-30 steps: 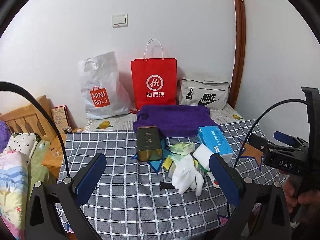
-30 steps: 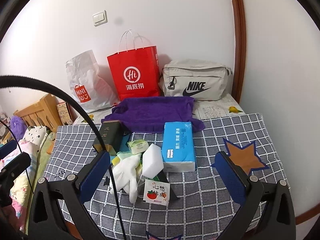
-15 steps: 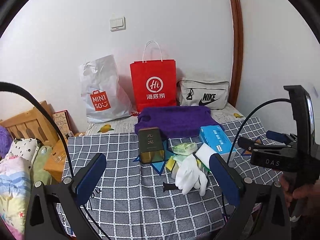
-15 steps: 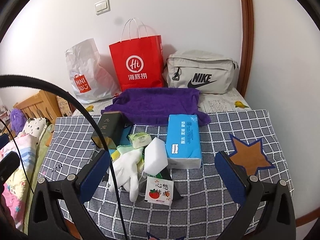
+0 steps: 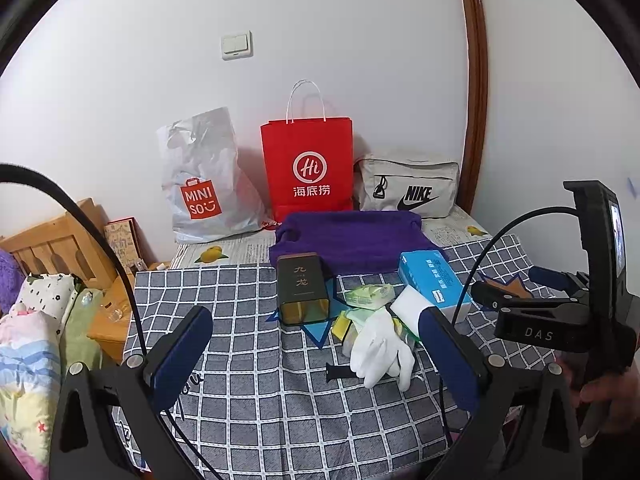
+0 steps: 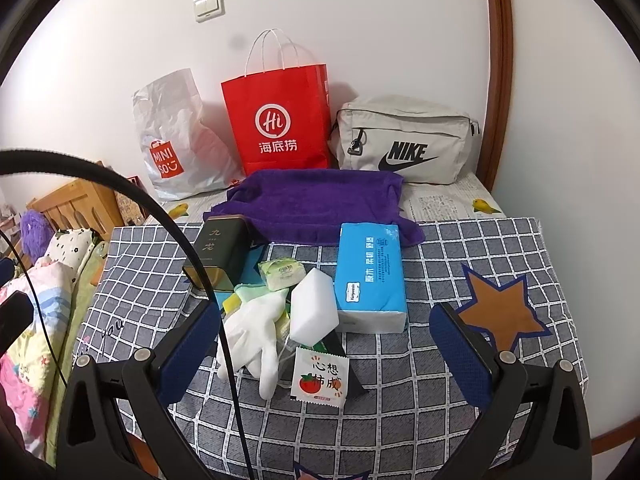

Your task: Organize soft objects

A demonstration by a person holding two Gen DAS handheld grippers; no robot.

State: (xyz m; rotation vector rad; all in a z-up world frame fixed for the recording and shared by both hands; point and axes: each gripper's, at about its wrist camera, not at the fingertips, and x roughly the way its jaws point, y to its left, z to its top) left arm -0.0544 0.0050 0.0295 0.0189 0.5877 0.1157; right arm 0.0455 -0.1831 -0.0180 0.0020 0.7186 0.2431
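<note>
Soft objects are heaped at the middle of the tabletop [image 6: 460, 248], which is covered by a grey checked cloth. A white glove [image 6: 256, 332] is laid at the front of the heap, with a white sponge block [image 6: 314, 304] touching it on the right and a small green packet [image 6: 282, 272] just behind. A blue tissue pack [image 6: 370, 276] is set beside the sponge, and a purple towel [image 6: 320, 204] is spread behind it. A dark tin [image 6: 218, 254] is placed at the heap's left edge, and a sachet with a tomato print [image 6: 320, 378] is propped at the front.

Both grippers are held above the near edge, apart from everything. The left gripper [image 5: 316, 360] is seen with its fingers spread wide and nothing between them; the right gripper [image 6: 324, 360] is likewise wide and unladen.

Against the wall, a white Miniso bag [image 6: 176, 140], a red paper bag [image 6: 280, 120] and a grey Nike pouch [image 6: 404, 140] are lined up.
</note>
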